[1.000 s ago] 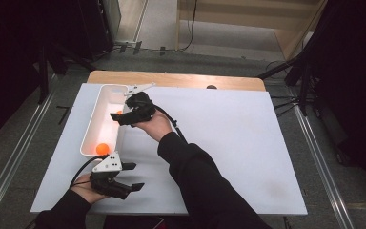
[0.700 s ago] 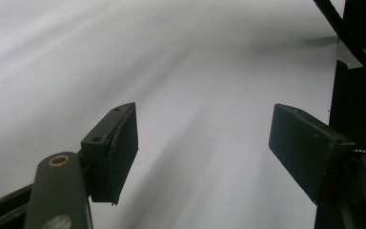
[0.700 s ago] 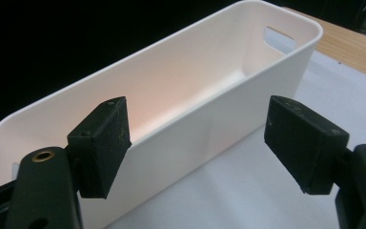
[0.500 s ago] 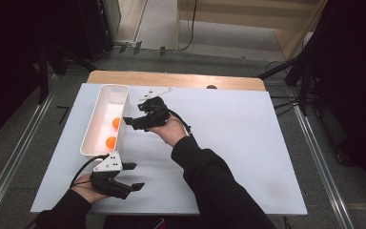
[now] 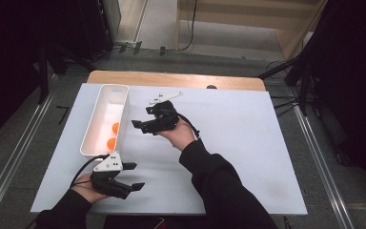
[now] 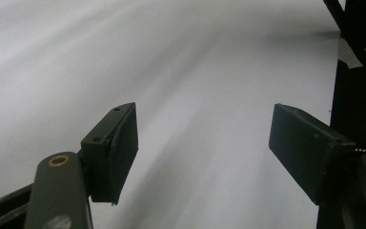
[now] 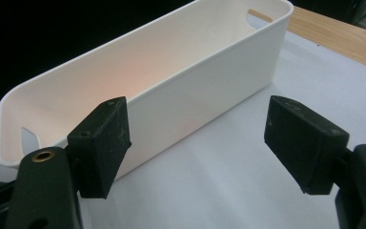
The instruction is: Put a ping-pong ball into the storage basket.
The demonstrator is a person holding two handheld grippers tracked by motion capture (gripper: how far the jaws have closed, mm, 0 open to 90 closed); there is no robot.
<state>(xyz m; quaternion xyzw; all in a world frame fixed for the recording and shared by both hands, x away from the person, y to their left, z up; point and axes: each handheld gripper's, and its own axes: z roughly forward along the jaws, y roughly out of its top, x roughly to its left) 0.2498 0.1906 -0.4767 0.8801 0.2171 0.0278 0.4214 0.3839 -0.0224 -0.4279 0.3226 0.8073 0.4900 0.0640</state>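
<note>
Two orange balls (image 5: 112,135) were seen lying in the long white bin (image 5: 101,102), which was set on the white table (image 5: 248,143) near its left edge. The right gripper (image 5: 138,125) was held just beside the bin, its jaws spread wide and empty. The left gripper (image 5: 134,177) was held near the table's front edge, likewise wide and empty.

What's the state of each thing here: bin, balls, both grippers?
White bin: upright on the table, open top, long side facing the right gripper.
Two orange balls: lying inside the bin, near its close end, apart from both grippers.
Right gripper: open, holding nothing, beside the bin and outside it.
Left gripper: open, holding nothing, at the table's near edge.
Table: white sheet, flat.
</note>
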